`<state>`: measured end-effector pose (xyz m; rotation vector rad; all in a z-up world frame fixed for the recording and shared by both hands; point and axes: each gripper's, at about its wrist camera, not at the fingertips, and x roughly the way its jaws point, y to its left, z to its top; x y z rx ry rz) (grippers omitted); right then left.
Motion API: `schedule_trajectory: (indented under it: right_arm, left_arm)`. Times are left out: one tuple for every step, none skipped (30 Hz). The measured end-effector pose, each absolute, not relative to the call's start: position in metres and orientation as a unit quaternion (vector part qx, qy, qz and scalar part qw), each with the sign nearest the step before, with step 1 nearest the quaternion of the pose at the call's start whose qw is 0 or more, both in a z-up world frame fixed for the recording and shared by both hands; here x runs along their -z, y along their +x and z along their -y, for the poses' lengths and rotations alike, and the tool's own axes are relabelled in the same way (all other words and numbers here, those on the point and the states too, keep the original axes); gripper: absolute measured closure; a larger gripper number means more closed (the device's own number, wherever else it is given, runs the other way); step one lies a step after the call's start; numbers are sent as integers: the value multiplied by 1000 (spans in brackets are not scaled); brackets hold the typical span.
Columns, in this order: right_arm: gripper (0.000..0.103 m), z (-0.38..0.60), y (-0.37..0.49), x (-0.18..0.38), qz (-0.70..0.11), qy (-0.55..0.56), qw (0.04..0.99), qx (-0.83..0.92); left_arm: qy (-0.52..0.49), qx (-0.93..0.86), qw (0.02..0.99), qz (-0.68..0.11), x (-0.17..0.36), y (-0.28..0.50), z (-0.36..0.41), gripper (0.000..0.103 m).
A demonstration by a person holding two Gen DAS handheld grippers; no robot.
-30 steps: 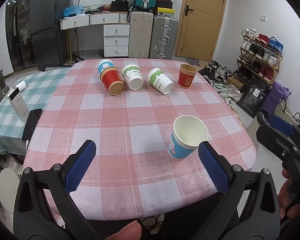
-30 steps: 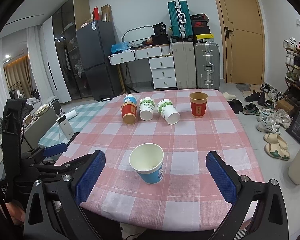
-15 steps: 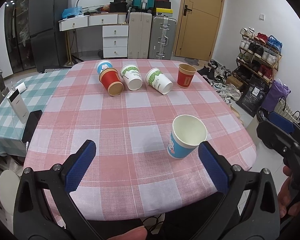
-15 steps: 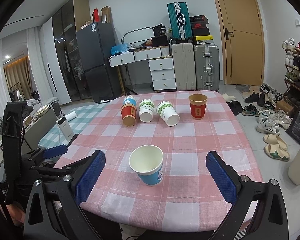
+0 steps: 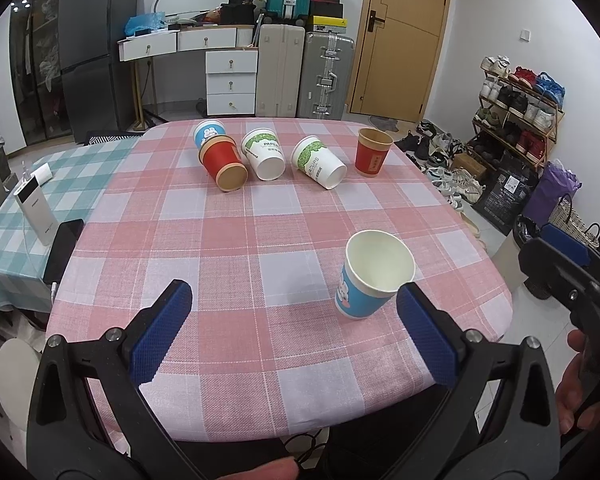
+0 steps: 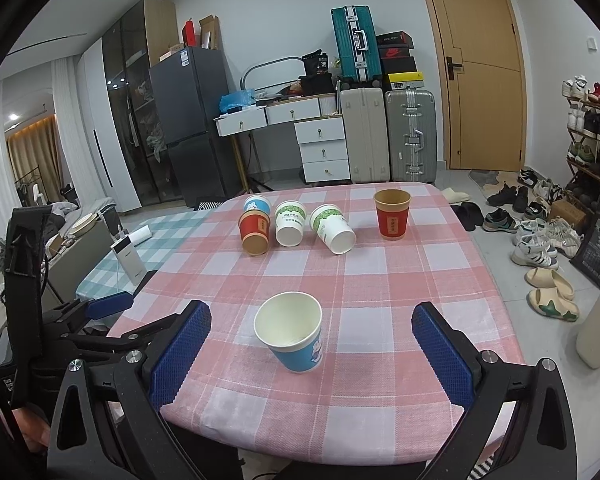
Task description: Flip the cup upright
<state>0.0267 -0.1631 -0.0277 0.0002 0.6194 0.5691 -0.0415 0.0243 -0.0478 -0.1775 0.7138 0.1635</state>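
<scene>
A blue paper cup (image 5: 370, 280) (image 6: 294, 336) stands upright near the front edge of the pink checked table (image 5: 260, 240). At the far side a red cup (image 5: 222, 164) (image 6: 254, 234) and two white-green cups (image 5: 264, 154) (image 5: 320, 162) lie on their sides. A blue cup (image 5: 209, 132) sits behind the red one. Another red cup (image 5: 373, 152) (image 6: 392, 214) stands upright at the far right. My left gripper (image 5: 292, 332) is open and empty at the front edge. My right gripper (image 6: 310, 348) is open and empty, the blue cup between and just beyond its fingertips.
A power bank (image 5: 34, 210) and a dark phone (image 5: 62, 248) lie on the green checked table to the left. Suitcases, drawers and a fridge stand behind the table. Shoe racks and loose shoes (image 6: 540, 240) line the right wall.
Both grippers have drawn back slightly and lifted a little. The cups have not moved.
</scene>
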Motion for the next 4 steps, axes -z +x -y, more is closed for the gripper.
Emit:
schedule_trajectory:
  right_arm:
    - [0, 163, 27, 28, -300, 1, 913, -277]
    - [0, 164, 26, 28, -300, 1, 913, -276]
    - [0, 164, 26, 28, -300, 0, 913, -275]
    - [0, 164, 26, 28, -300, 1, 914, -274]
  left_arm:
    - [-86, -77, 931, -346, 48, -42, -24, 1]
    - [-84, -75, 933, -343, 48, -43, -22, 1]
    - [-81, -73, 934, -340, 48, -43, -22, 1]
    - [-77, -77, 935, -337, 48, -43, -21, 1]
